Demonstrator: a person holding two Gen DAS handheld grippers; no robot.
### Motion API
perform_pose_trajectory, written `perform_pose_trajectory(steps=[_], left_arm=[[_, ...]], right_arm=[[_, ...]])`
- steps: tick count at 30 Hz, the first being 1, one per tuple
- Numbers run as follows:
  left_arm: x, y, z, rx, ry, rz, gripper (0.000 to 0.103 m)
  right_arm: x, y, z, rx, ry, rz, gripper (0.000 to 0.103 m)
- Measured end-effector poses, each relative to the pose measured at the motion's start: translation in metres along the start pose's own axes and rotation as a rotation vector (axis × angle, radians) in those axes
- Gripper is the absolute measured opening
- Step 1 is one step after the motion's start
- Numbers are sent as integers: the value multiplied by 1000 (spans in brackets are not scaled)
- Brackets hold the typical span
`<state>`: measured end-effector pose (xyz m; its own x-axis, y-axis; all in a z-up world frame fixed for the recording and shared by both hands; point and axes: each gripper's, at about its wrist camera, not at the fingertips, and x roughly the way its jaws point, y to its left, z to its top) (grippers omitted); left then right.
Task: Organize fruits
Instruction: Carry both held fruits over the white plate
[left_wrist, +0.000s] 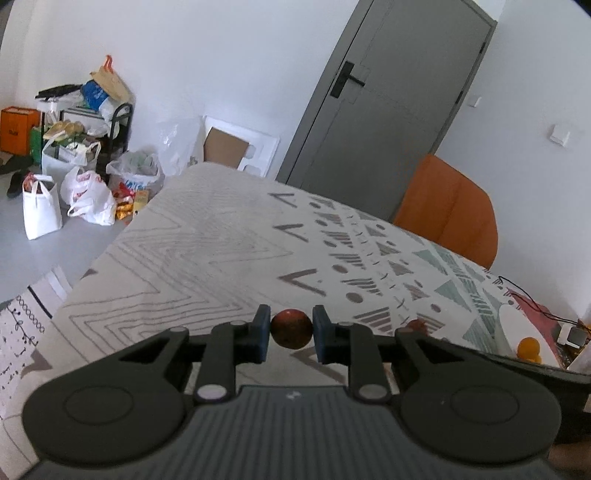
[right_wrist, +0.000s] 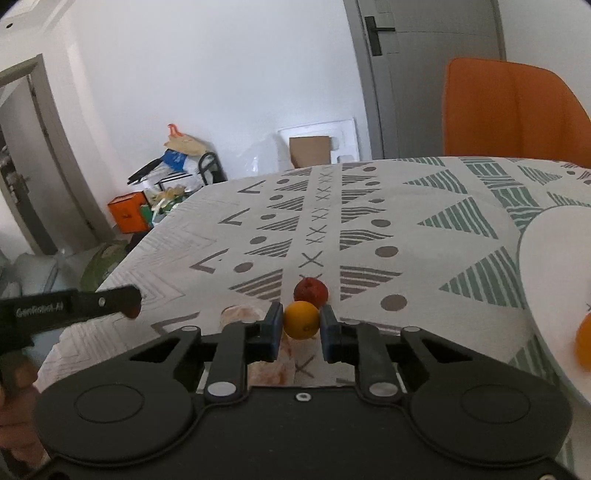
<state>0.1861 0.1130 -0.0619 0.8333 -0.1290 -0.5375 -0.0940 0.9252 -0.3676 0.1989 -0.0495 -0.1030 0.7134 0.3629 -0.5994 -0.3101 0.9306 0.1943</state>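
Observation:
My left gripper (left_wrist: 291, 334) is shut on a dark red round fruit (left_wrist: 291, 328) and holds it above the patterned tablecloth (left_wrist: 207, 251). A second red fruit (left_wrist: 416, 326) lies on the cloth just right of it. My right gripper (right_wrist: 301, 326) is shut on a small orange fruit (right_wrist: 301, 319). A red fruit (right_wrist: 311, 291) lies on the cloth just beyond it. A white plate (right_wrist: 554, 266) at the right holds another orange fruit (right_wrist: 583, 343). The plate (left_wrist: 515, 325) and an orange fruit (left_wrist: 528, 349) also show in the left wrist view.
An orange chair (right_wrist: 509, 110) stands behind the table, by a grey door (left_wrist: 388, 92). Bags and boxes (left_wrist: 81, 155) are piled on the floor at the left wall. The left gripper's body (right_wrist: 70, 304) reaches in at the left of the right wrist view. A cable (left_wrist: 532, 299) lies at the table's right.

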Motion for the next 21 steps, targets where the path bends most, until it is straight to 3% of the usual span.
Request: perform_pose_trajectory(steps=[21], left_arm=[[-22, -71, 2, 111, -52, -48, 22]], right_arm=[[-66, -45, -4, 51, -123, -2, 19]])
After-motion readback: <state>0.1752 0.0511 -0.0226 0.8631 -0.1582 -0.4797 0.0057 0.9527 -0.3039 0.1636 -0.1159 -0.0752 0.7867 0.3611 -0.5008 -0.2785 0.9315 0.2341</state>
